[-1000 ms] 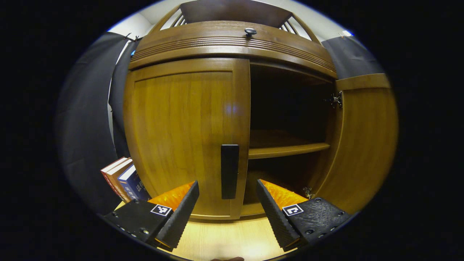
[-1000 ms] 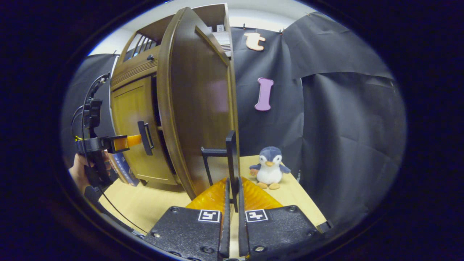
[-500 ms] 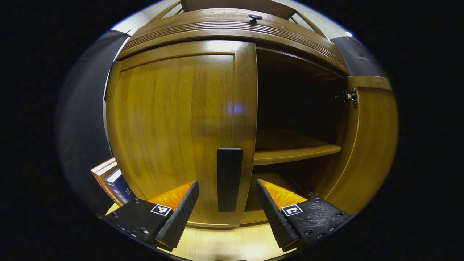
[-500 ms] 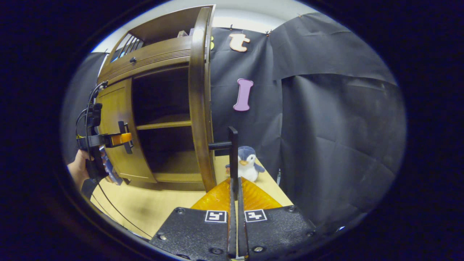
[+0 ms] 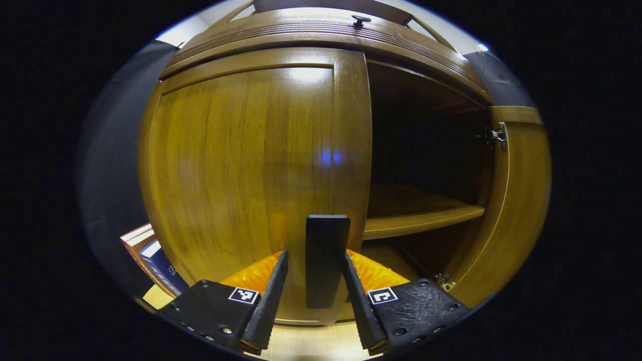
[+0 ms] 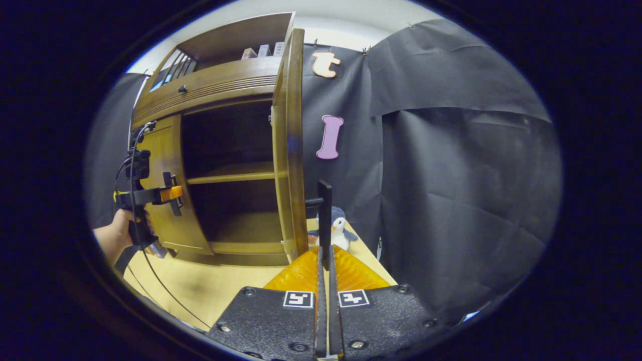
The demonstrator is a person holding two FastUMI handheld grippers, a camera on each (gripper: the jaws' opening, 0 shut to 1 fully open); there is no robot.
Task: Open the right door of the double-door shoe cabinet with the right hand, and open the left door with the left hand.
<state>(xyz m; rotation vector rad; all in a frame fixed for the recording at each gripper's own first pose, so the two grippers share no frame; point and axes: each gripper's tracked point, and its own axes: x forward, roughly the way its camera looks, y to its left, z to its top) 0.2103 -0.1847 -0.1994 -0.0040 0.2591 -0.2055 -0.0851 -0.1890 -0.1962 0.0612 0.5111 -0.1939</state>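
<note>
The wooden shoe cabinet (image 5: 321, 40) has its left door (image 5: 241, 165) closed. That door's black handle (image 5: 327, 260) stands upright between the fingers of my left gripper (image 5: 315, 255). The gripper is open, and a gap shows on the handle's left side. The right door (image 6: 291, 150) is swung wide open and appears edge-on in the right gripper view. My right gripper (image 6: 324, 250) is shut on the right door's black handle (image 6: 325, 215). In that view the left gripper (image 6: 165, 193), held by a hand (image 6: 118, 230), sits at the left door's handle.
Inside the cabinet a shelf (image 5: 421, 220) crosses the dark interior. Books (image 5: 150, 250) lean beside the cabinet's left side. A penguin plush (image 6: 340, 231) sits on the wooden table (image 6: 210, 286) behind the open right door, close to the black cloth wall.
The right door has swung further open with my right gripper on its handle. My left gripper has moved in on the left door's handle and its fingers have narrowed around it.
</note>
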